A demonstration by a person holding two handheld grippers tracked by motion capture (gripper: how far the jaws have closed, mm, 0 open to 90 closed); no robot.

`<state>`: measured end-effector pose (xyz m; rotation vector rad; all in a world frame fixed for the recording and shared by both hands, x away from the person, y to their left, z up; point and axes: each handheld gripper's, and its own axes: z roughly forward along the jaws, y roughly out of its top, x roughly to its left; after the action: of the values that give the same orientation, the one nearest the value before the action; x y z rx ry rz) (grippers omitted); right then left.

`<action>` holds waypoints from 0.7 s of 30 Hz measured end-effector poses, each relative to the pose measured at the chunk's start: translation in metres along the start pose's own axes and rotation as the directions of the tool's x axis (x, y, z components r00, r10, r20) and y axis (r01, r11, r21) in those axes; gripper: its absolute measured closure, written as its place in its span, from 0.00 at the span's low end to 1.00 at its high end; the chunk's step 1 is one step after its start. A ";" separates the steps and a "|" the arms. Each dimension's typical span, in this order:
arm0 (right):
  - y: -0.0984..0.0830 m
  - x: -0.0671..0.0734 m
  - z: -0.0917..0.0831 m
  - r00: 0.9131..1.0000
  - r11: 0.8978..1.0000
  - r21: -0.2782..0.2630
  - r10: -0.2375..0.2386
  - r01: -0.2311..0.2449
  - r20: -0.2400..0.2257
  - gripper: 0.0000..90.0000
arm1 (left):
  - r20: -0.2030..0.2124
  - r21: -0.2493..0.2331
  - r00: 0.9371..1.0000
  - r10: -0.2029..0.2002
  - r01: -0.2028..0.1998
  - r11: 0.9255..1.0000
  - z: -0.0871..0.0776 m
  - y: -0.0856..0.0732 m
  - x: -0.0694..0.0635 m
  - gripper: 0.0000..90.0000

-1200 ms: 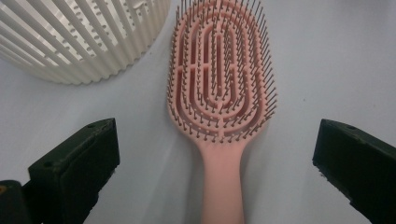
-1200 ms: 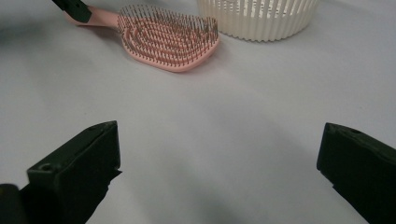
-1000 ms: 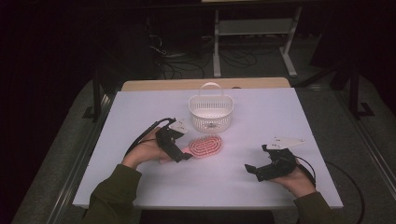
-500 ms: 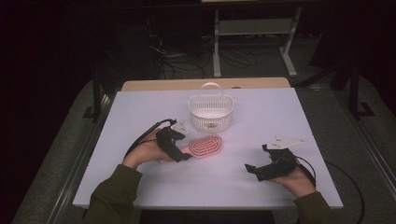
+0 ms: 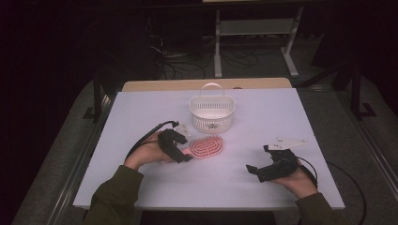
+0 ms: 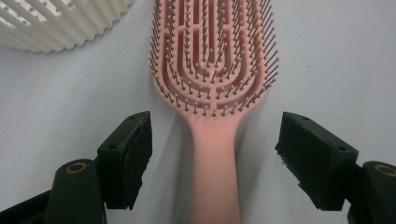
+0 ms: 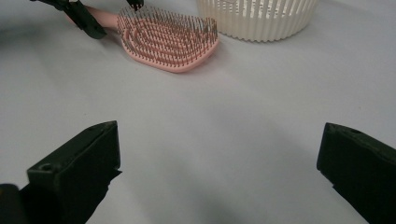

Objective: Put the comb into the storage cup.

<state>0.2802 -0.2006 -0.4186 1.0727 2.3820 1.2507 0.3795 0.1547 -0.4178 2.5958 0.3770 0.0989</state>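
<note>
Pink hairbrush [image 5: 206, 147] lying flat on the white table [image 5: 281, 112], bristles up, a little left of centre and just near of the white slotted basket [image 5: 212, 114], close beside it but apart. Handle pointing left toward the left gripper [image 6: 212, 158], head toward the right. In the left gripper view, handle running straight up the middle between the two black jaws, with bare table showing on either side of it; pads [image 6: 135, 156] not yet pressing on the pink plastic, so nothing held. Jaws half-wide and just been closing in around the handle. Same gripper in the high view [image 5: 177, 149] low over the handle end, hand resting on the table behind it, cable looping off to the left. Right gripper [image 5: 260, 164] well apart on the near right side of the table, held just above the surface by the other hand, pointing left toward the hairbrush. Jaws spread wide in the right gripper view [image 7: 219, 172], only bare table between them, with the hairbrush and basket seen farther off. Basket upright, handle arched over its far side.
</note>
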 end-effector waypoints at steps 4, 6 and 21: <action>0.000 0.000 0.000 1.000 1.000 0.000 0.002 -0.002 0.000 0.00 | -0.001 0.008 1.000 0.002 -0.002 1.000 0.001 0.000 0.000 0.33; 0.000 0.000 0.000 1.000 1.000 0.000 0.002 -0.002 0.001 0.00 | -0.003 0.014 1.000 -0.004 0.004 1.000 0.001 0.000 0.000 0.36; 0.000 0.000 0.000 1.000 1.000 0.000 0.004 -0.004 0.001 0.00 | -0.003 0.048 1.000 -0.014 0.014 0.999 0.004 0.002 -0.002 0.51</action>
<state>0.2803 -0.2005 -0.4187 1.0777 2.3802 1.2519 0.3790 0.1505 -0.4204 2.6400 0.4026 0.0890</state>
